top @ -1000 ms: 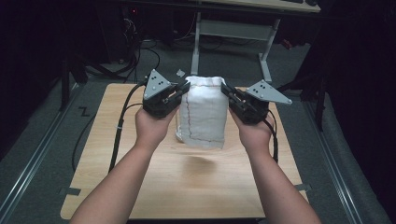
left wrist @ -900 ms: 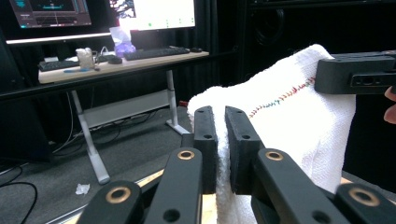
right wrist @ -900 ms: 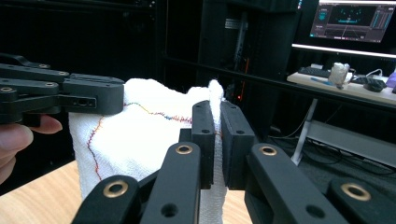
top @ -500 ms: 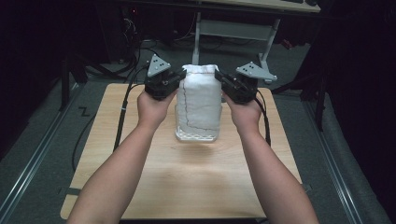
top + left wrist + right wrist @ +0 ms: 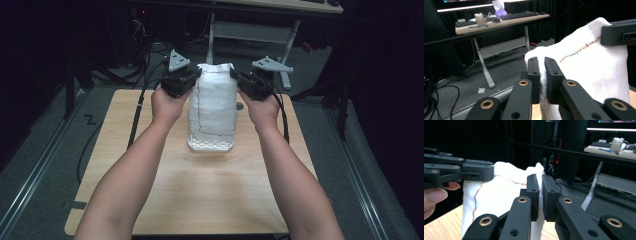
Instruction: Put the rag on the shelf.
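Note:
A white towel (image 5: 212,107) with a thin coloured stitch line hangs stretched between both grippers above the wooden table (image 5: 150,195). My left gripper (image 5: 186,80) is shut on the towel's upper left corner, and my right gripper (image 5: 243,82) is shut on its upper right corner. The towel's lower end rests folded on the table. In the left gripper view the jaws pinch the towel's edge (image 5: 541,75), with the other gripper (image 5: 619,32) at the far corner. In the right gripper view the towel (image 5: 499,192) is clamped between the jaws, and the left gripper (image 5: 456,171) holds the opposite corner.
A desk on white metal legs (image 5: 250,30) stands beyond the table, with keyboards (image 5: 521,15) and small items on top. Cables (image 5: 137,120) trail from the grippers across the table's left side. Dark floor surrounds the table.
Both grippers rose and moved away from the person with the towel. It now hangs taller and more upright, with its lower end still on the table.

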`<act>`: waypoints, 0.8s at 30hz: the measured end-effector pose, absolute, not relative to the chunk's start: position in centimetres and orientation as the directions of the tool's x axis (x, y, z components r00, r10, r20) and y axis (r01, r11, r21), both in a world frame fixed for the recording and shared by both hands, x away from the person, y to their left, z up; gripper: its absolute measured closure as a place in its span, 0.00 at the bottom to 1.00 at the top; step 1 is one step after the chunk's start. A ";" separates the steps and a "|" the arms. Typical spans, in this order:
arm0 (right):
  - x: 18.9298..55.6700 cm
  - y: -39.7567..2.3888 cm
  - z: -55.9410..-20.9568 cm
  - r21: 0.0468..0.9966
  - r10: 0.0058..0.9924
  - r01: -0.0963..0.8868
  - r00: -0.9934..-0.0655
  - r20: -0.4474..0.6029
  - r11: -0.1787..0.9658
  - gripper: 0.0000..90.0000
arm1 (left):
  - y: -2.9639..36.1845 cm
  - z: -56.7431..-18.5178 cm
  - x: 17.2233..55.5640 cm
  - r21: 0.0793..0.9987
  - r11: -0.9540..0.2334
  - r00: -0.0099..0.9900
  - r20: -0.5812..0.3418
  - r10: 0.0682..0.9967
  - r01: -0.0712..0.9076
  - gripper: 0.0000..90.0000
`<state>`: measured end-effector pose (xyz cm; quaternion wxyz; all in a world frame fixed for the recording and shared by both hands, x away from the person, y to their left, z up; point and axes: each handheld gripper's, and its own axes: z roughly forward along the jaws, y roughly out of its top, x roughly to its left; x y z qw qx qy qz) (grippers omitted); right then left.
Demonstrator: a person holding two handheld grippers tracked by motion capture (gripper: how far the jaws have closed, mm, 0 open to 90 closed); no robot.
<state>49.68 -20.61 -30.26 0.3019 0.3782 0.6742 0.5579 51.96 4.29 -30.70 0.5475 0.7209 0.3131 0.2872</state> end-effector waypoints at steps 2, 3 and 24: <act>50.5 -20.9 -30.5 0.977 0.851 0.194 -0.525 0.032 0.083 0.95 | 4.0 -31.0 52.9 0.966 -0.199 0.637 0.051 0.769 0.163 0.93; 50.8 -21.0 -30.7 0.975 0.852 0.207 -0.522 0.042 0.079 0.95 | 3.9 -31.2 53.1 0.965 -0.205 0.635 0.057 0.771 0.162 0.93; 55.0 -19.3 -35.8 0.913 0.859 0.354 -0.512 0.007 0.203 0.91 | 4.3 -36.6 56.8 0.883 -0.257 0.610 -0.041 0.791 0.393 0.87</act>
